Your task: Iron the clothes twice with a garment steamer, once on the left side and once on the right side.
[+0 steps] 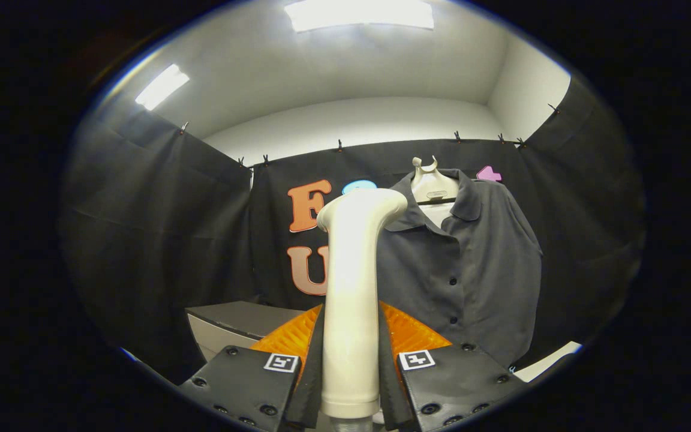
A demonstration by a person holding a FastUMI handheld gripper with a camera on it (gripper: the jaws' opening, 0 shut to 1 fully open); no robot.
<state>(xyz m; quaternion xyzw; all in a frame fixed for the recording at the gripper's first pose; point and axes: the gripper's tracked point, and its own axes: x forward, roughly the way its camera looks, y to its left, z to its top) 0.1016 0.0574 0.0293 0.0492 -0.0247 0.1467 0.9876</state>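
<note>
Hand-held gripper (350, 372), bottom centre, clamped from both sides on upright cream garment steamer (352, 288), head bent right toward dark grey shirt (471, 264) hanging right of centre on pale hanger (432, 180); possibly a grey-topped box (234, 327) at lower left.

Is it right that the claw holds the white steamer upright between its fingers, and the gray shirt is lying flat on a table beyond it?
Not quite. The claw does hold the white steamer upright between its fingers, but the gray shirt is not lying flat on a table. It hangs on a hanger in front of the black cloth wall, beyond the steamer. The gripper view shows this.
</note>
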